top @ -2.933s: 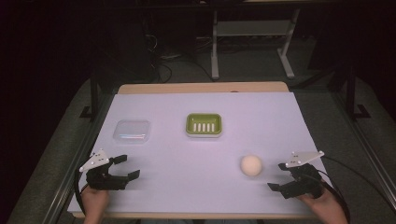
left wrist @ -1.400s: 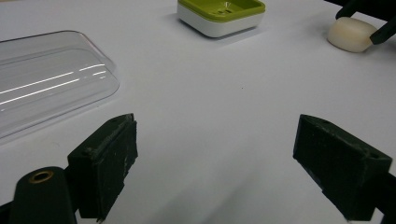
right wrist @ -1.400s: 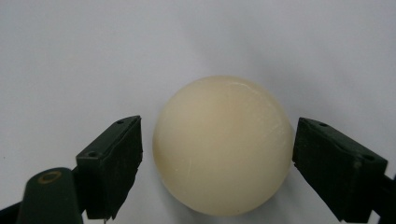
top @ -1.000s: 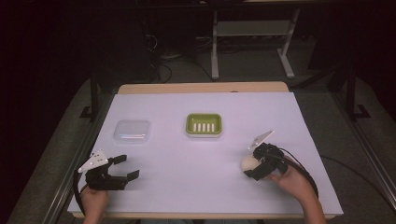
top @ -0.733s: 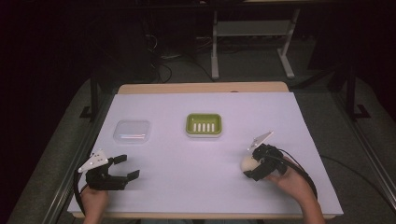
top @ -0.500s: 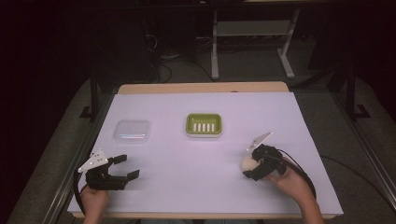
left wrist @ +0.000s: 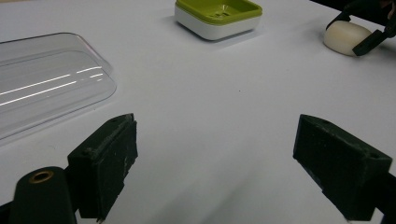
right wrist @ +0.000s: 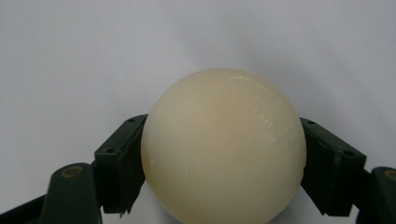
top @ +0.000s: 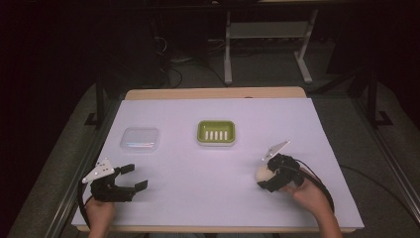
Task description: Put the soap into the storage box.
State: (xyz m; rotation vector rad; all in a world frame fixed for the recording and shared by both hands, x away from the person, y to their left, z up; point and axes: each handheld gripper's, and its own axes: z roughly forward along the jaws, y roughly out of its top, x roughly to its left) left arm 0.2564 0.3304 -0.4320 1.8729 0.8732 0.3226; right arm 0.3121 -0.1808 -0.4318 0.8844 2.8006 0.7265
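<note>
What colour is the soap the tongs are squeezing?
The soap is creamy off-white, clearest in the right gripper view.

Soap bar (right wrist: 224, 149): you had a cream, waxy-looking lump with a smooth, faintly satin skin and a few fine scuffs.
Right gripper (right wrist: 223, 172): your jaws looked like matt black plastic, pads slightly rough, with a brass-coloured rivet.
Left gripper (left wrist: 229, 158): same matt black jaws, edges a little chipped; a pale grey metal-looking plate on top in the high view.
Lid (left wrist: 46, 84): clear glossy plastic, streaked with light.
Soap dish (left wrist: 217, 16): smooth plastic, green over white, soft sheen.
Counter (top: 198, 163): your surface was a matt, pale paper-like sheet, with a bare wood edge at the far side.
</note>
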